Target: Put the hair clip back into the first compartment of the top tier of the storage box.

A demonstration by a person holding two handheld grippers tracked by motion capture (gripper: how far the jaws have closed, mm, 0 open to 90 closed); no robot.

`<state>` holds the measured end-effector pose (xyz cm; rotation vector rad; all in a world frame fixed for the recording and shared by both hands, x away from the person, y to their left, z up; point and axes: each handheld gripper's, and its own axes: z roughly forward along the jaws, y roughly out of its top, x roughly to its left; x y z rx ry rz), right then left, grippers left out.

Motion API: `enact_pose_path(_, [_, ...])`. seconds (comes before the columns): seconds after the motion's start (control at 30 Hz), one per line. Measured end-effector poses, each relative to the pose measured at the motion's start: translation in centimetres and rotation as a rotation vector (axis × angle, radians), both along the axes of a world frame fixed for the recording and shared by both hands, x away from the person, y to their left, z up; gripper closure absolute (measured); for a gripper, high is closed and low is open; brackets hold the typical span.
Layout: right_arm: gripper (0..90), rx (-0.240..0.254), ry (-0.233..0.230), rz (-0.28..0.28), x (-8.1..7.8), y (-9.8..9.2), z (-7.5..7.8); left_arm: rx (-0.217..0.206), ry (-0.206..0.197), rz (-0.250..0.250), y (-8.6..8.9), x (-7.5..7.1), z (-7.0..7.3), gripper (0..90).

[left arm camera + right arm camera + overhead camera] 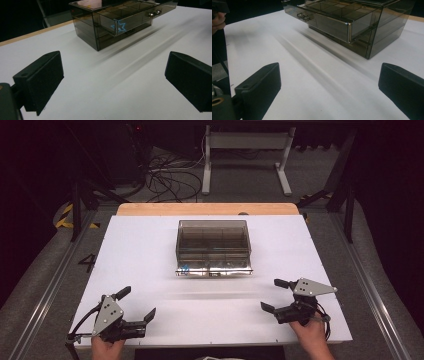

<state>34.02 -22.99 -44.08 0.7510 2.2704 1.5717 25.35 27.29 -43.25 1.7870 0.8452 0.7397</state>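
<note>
I hold both tongs low at the near edge of the table (pixel 150 245), and neither one has anything between its jaws. The left tongs (pixel 136 306) stand wide open, with bare white table between the two black pads, as I see in the left gripper view (pixel 110 82). The right tongs (pixel 274 295) are wide open as well and empty (pixel 329 90). The thing I work on is the box (pixel 213 246), a smoky clear plastic organiser with drawers; it sits ahead of both tongs, well apart from them, about midway between the two. From the left tongs it lies ahead and a little to the right (pixel 112 20), from the right tongs ahead and to the left (pixel 352 22). Its top drawer (pixel 132 18) is already pulled out some way toward me, and I see the dividers inside it and a small metal handle (pixel 303 16) on its front. A small blue star (pixel 119 27) shows at the drawer's corner nearest to the left tongs; I cannot tell if it lies inside the drawer or is a mark on it. I judge that the opening part is done, or the closing is not yet started. What is left, I think, is to bring one of the tongs forward to the drawer, since both are far from the box and touch nothing.
</note>
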Motion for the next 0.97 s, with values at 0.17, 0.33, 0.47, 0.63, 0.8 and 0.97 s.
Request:
enact_pose_path(0.17, [3.9, -0.030, 0.003, 0.007, 0.1, 0.1, -0.8, -0.003, -0.001, -0.002, 0.0, 0.1, -0.1, 2.7])
enact_pose_path(0.33, [2.0, -0.031, 0.017, 0.015, 0.7, -0.1, -1.3, 0.002, 0.002, -0.005, 0.0, 0.2, -0.1, 2.7])
enact_pose_path(0.47, [1.9, -0.037, -0.017, 0.009, 0.6, -0.2, -1.2, -0.007, 0.003, -0.003, 0.1, 0.2, -0.2, 2.6])
enact_pose_path(0.63, [1.4, -0.048, -0.018, 0.005, 0.7, -0.1, -1.2, -0.017, 0.003, 0.004, 0.2, 0.3, -0.2, 2.6])
enact_pose_path(0.8, [0.5, -0.051, -0.019, 0.000, 0.7, 0.0, -1.2, -0.019, 0.005, 0.004, 0.2, 0.3, -0.3, 2.5])
enact_pose_path(0.97, [0.1, -0.053, -0.029, 0.004, 0.5, 0.3, -1.1, -0.018, 0.007, 0.011, 0.3, 0.4, -0.3, 2.3])
